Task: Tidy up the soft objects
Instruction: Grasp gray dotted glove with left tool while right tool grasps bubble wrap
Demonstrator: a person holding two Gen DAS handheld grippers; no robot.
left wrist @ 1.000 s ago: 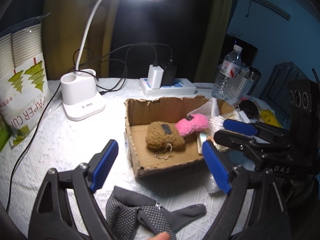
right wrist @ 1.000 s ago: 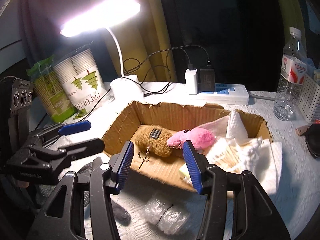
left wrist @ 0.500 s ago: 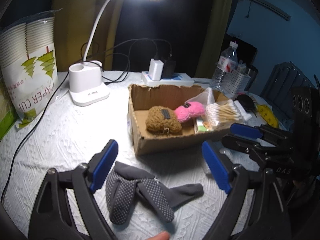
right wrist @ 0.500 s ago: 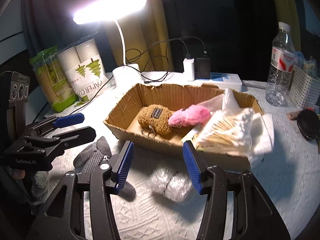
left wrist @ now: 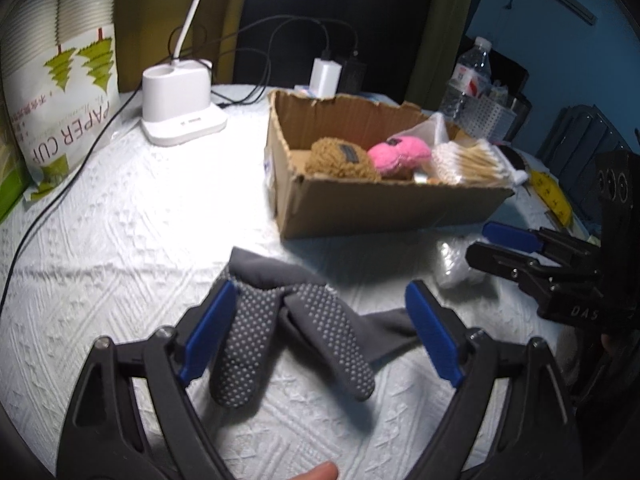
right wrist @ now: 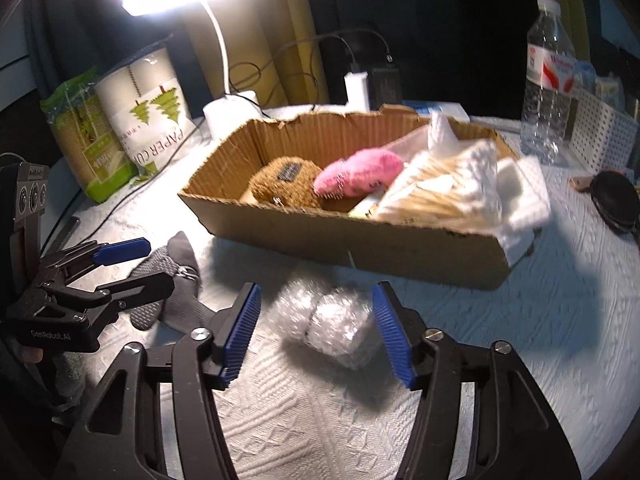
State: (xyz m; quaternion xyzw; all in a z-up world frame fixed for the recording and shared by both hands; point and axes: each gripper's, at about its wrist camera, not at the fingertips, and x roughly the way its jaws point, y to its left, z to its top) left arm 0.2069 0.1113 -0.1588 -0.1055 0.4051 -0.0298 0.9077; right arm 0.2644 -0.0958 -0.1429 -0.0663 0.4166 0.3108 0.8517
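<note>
The left gripper [left wrist: 318, 334] is spread wide with the grey gloves [left wrist: 296, 332] lying directly between its jaws, their fingers pointing back toward the camera. The right gripper [right wrist: 316, 334], also released, straddles the plastic bundle [right wrist: 326, 322]. The box [right wrist: 360, 240] sits just beyond both.

Left tongs [left wrist: 320, 336]: jaws spread wide, blue pads [left wrist: 208, 332] facing each other, nothing clamped between them; held low over the counter [left wrist: 120, 240], near its front edge. A fingertip [left wrist: 316, 474] shows at the bottom of the left wrist view. Right tongs [right wrist: 316, 332]: jaws likewise spread wide, nothing clamped, held low over the counter toward its right side.
</note>
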